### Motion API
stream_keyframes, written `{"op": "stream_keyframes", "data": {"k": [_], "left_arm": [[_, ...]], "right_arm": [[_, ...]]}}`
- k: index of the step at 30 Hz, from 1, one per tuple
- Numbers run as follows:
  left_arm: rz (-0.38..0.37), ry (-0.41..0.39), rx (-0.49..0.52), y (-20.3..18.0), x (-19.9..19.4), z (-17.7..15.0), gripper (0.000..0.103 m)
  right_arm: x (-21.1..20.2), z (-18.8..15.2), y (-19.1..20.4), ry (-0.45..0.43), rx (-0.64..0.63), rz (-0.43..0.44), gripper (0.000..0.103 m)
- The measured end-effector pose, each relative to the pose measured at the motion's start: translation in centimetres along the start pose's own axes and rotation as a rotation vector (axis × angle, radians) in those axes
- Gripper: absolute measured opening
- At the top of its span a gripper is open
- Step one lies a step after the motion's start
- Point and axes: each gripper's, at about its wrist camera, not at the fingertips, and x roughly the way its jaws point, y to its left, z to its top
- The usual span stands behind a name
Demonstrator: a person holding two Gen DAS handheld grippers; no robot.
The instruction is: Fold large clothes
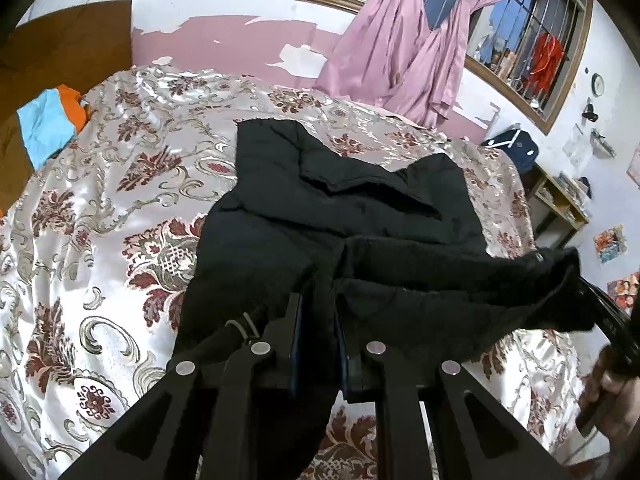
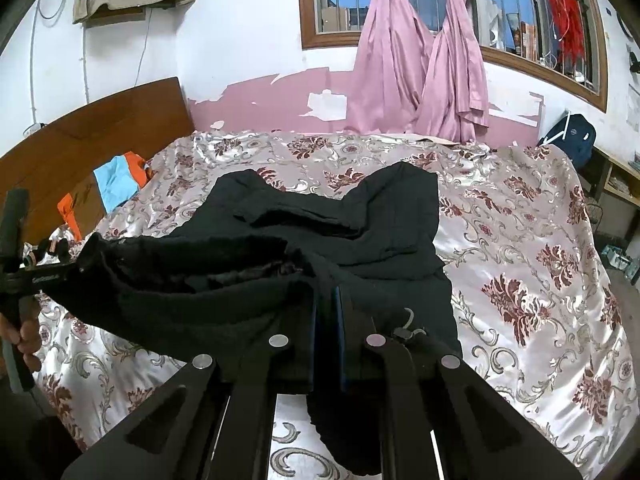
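Black garment lies on bed, near edge lifted off bedspread between your two claws. Left claw pinches one corner of that edge; right claw pinches other corner, fabric bunched in both. Cloth looks thick, soft, limp: sags between grips, likely heavier than shirt, no stiffness to hold fold. Keep hold at hem corners; pull edge taut before laying over far half toward curtain.
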Motion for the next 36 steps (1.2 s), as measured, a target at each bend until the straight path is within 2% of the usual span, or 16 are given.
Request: {"op": "stream_keyframes", "data": {"k": [12,16,20,28,36], "left_arm": [[-0.027,0.013,0.049,0.3,-0.6,-0.8,0.019],[0.0,0.017,0.097,-0.1,-0.4,-1.0,0.019],[-0.007,-0.008,0.089,-0.2,-0.2,0.0,0.014],[-0.037,-0.069,0.081,0.3,1.9,1.7,0.013],[-0.137,-0.124,0.021,1.9,3.9,5.3,0.013]], "right_arm": [[2.0,0.9,-0.5,0.019,0.009,-0.011,0.008],[2.4,1.2,-0.6,0.021,0.007,-0.01,0.008],[2.5,1.2,-0.5,0.022,0.003,-0.012,0.008],[2.6,1.3,-0.6,0.016,-0.016,-0.035,0.008],[3.2,2.6,-0.4,0.012,0.006,-0.074,0.008]]}}
